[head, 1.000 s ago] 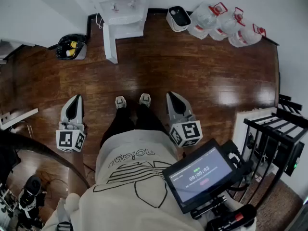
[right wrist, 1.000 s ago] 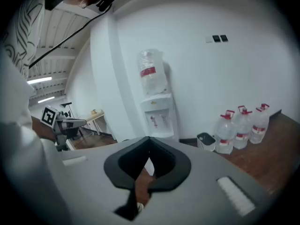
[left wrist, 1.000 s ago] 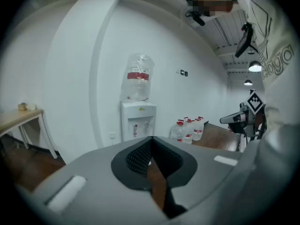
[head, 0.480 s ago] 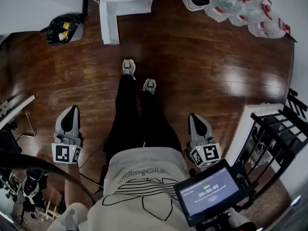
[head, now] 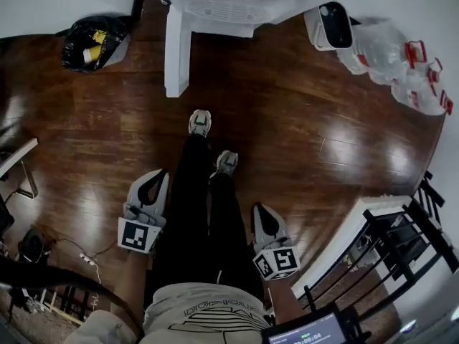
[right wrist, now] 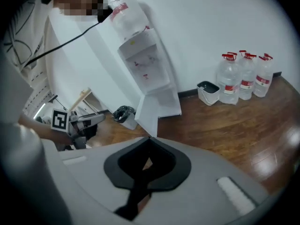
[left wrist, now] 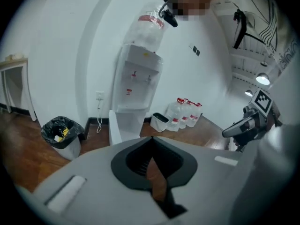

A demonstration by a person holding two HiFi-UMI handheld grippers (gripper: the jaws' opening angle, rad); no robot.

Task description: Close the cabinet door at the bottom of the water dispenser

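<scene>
The white water dispenser (head: 222,6) stands against the far wall with a bottle on top. Its bottom cabinet door (head: 176,52) hangs open, swung out over the wooden floor. In the left gripper view the dispenser (left wrist: 137,86) and its open door (left wrist: 114,128) lie well ahead of me. My left gripper (head: 161,175) is shut and empty, low beside the person's left leg. The right gripper (head: 257,208) is also shut and empty, by the right leg. Both are far from the door (right wrist: 143,114).
A bin with a black bag (head: 93,43) sits left of the dispenser. To its right are a small white bin (head: 328,26) and several water bottles (head: 412,74). A black rack (head: 405,246) stands at the right, and cables (head: 79,255) lie at the lower left.
The person has stepped toward the dispenser, which now fills the top of the head view. Both grippers have dropped lower and drawn in beside the legs, still shut.
</scene>
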